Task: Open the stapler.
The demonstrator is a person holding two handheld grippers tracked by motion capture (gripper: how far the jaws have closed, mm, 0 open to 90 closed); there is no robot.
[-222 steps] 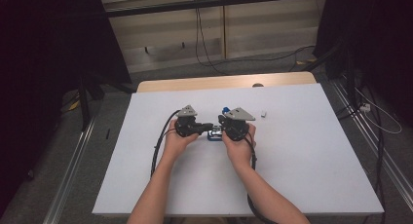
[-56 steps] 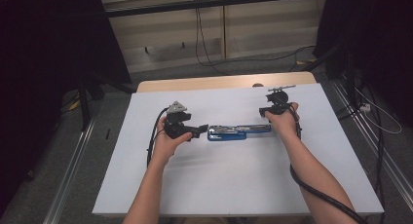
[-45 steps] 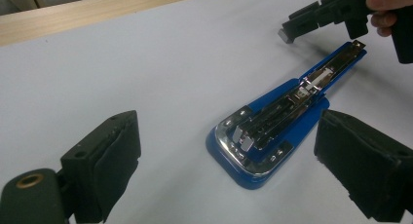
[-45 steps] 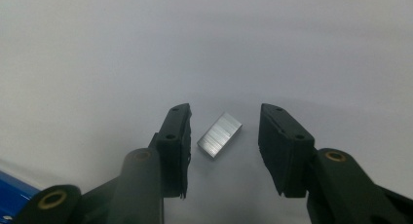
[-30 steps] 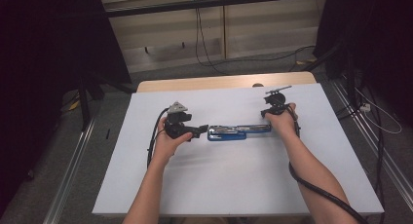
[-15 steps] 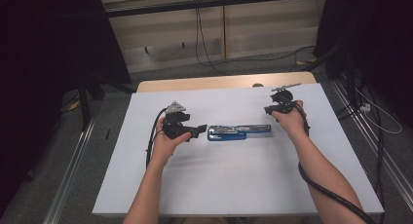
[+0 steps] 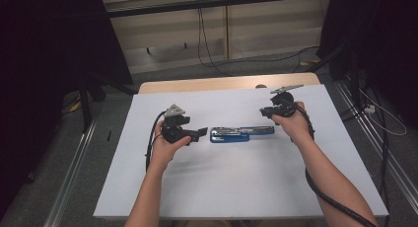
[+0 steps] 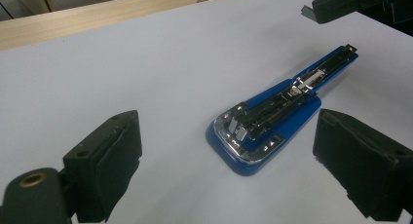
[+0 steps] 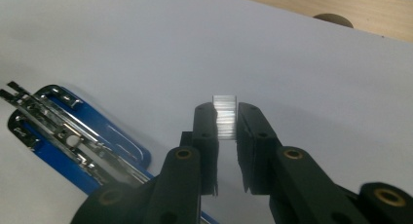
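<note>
The desk [image 7: 236, 187] lies bare across its near half and along both sides — open passage there. The one obstacle sits mid-desk: the opened blue stapler [image 7: 240, 133], flat between the left tongs [image 7: 201, 133] and right tongs [image 7: 264, 111]. Behind it, bare desk runs to the wooden edge [image 7: 217, 83] — nothing stands there.

Stapler [image 8: 265, 124]: blue body, opened flat, with shiny silver metal track and black inner rail. Staple strip [image 9: 225, 115]: bright silver, finely ribbed, set between matte black pads. Both grippers, left [image 7: 199, 133] and right [image 7: 263, 110], were black, brass-coloured screw holes, grey top plates. Table [image 7: 236, 182] surface was plain white; far edge was light wood tone.
</note>
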